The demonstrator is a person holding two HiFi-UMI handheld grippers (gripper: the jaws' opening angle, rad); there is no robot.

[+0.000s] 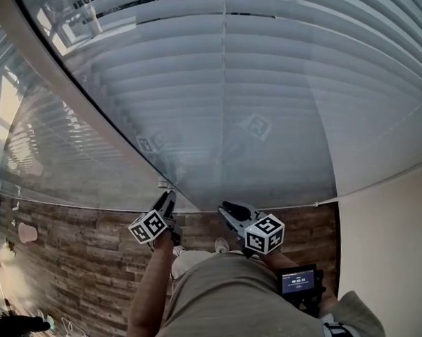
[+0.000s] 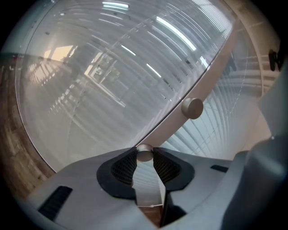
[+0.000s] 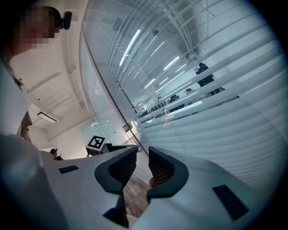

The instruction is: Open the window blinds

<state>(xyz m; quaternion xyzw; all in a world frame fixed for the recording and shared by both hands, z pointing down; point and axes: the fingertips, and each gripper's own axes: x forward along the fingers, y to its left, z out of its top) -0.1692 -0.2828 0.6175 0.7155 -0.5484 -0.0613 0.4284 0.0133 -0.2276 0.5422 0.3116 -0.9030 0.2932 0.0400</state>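
**While the left jaws pinch a knob, the slats lie mostly flat**

Seen from the head view, the window blinds (image 1: 263, 92) fill the upper picture from 9 o'clock round to 3 o'clock, hanging behind glass (image 1: 92, 155) straight ahead of both grippers. They are pale grey-white horizontal slats, long and even, with thin cords running down across them. From this angle they overlap and give no sight through.

In the right gripper view the blinds take up the whole side from 12 to 5 o'clock. Toward 1 o'clock the slats stand with gaps, and dark shapes and bright strip lights show between them. From 3 to 5 o'clock the slats lap over one another like a closed sheet.

The left gripper (image 1: 167, 198) points at the foot of a pale frame post (image 2: 211, 76) that crosses its own view on a slant toward 1 o'clock. Its jaws are closed part-way onto a small round metallic knob (image 2: 144, 154), both ribbed pads pressing its sides. A second knob (image 2: 192, 108) of the same kind sits higher on the post, at 1 o'clock from the held one and apart from it.

The right gripper (image 3: 138, 155) hangs near the blinds with its jaws moderately apart and nothing between them; only the wooden floor (image 1: 82, 254) and the lowest slats show through the gap. At 9 o'clock from its jaws, the left gripper's marker cube (image 3: 95, 143) is in sight.
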